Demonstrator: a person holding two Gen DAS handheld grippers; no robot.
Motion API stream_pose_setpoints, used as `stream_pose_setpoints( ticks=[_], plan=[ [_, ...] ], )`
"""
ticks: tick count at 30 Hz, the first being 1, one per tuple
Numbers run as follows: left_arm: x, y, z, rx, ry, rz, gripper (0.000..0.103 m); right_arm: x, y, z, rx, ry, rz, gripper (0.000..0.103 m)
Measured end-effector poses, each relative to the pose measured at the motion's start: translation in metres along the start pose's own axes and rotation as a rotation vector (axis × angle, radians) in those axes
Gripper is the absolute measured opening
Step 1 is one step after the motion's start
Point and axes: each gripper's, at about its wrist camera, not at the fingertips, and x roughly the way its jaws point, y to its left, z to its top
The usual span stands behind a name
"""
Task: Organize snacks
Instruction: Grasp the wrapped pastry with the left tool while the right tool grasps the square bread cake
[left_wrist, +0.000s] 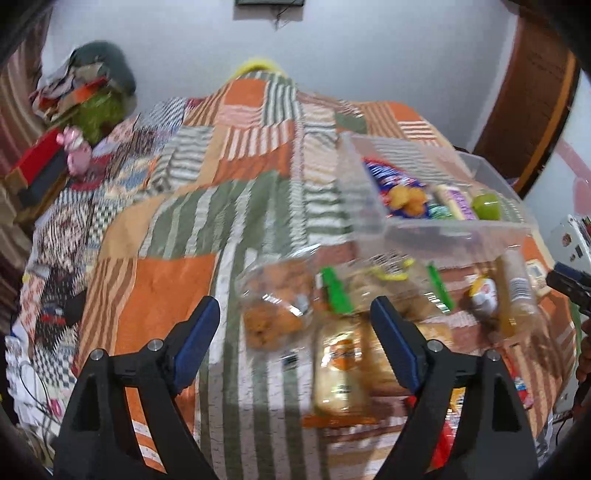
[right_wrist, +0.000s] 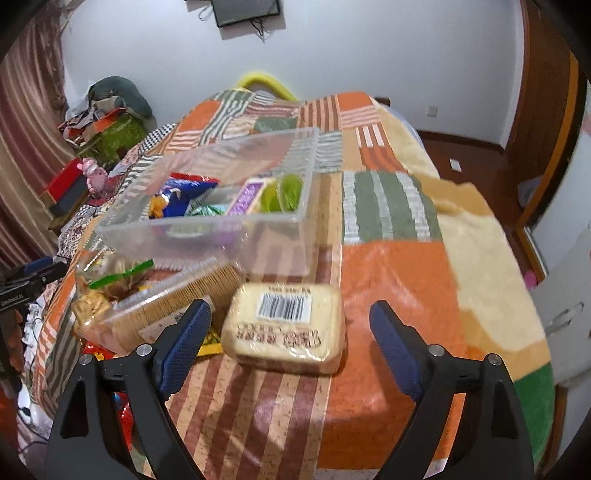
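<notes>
In the right wrist view my right gripper (right_wrist: 290, 308) is open, its blue pads apart from a flat wrapped bread pack (right_wrist: 286, 328) with a barcode that lies on the blanket just ahead of them. Left of it lie a cracker pack (right_wrist: 177, 299) and a green-striped clear bag (right_wrist: 118, 277). Behind stands a clear plastic bin (right_wrist: 221, 225) holding a blue snack bag, a purple bar and green items. In the left wrist view my left gripper (left_wrist: 295, 306) is open over a clear bag of cookies (left_wrist: 273, 314) and a bread loaf pack (left_wrist: 340, 373), with nothing between its pads. The bin (left_wrist: 436, 229) is at the right.
Everything rests on a bed with an orange, green and striped patchwork blanket (right_wrist: 391, 280). Piled clothes and boxes (left_wrist: 85, 92) and a pink toy (left_wrist: 75, 149) stand at the far left. A wooden door (left_wrist: 532, 96) is on the right. The bed edge drops off at the right.
</notes>
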Motion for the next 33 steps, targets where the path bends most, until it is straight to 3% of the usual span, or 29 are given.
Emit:
stream_pose_setpoints(
  ticks=[8, 20, 22, 24, 26, 33],
  plan=[
    [0.032, 0.019, -0.003, -0.107, 0.047, -0.048, 0.084, 0.013, 0.002, -0.013, 0.008, 0.048, -0.008, 0.086],
    [0.066, 0.021, -0.003, -0.092, 0.084, -0.011, 0.083, 0.026, 0.015, -0.015, -0.052, 0.061, -0.067, 0.088],
    [0.069, 0.021, -0.002, -0.096, 0.080, -0.011, 0.078, 0.028, 0.014, -0.016, -0.048, 0.067, -0.068, 0.088],
    [0.071, 0.021, -0.002, -0.096, 0.087, -0.026, 0.063, 0.029, 0.013, -0.016, -0.040, 0.075, -0.068, 0.084],
    [0.068, 0.020, -0.002, -0.097, 0.081, -0.027, 0.058, 0.028, 0.011, -0.017, -0.027, 0.074, -0.058, 0.082],
    [0.050, 0.025, -0.005, -0.108, 0.052, -0.003, 0.054, 0.017, 0.005, -0.021, 0.006, 0.044, -0.073, 0.080]
  ],
)
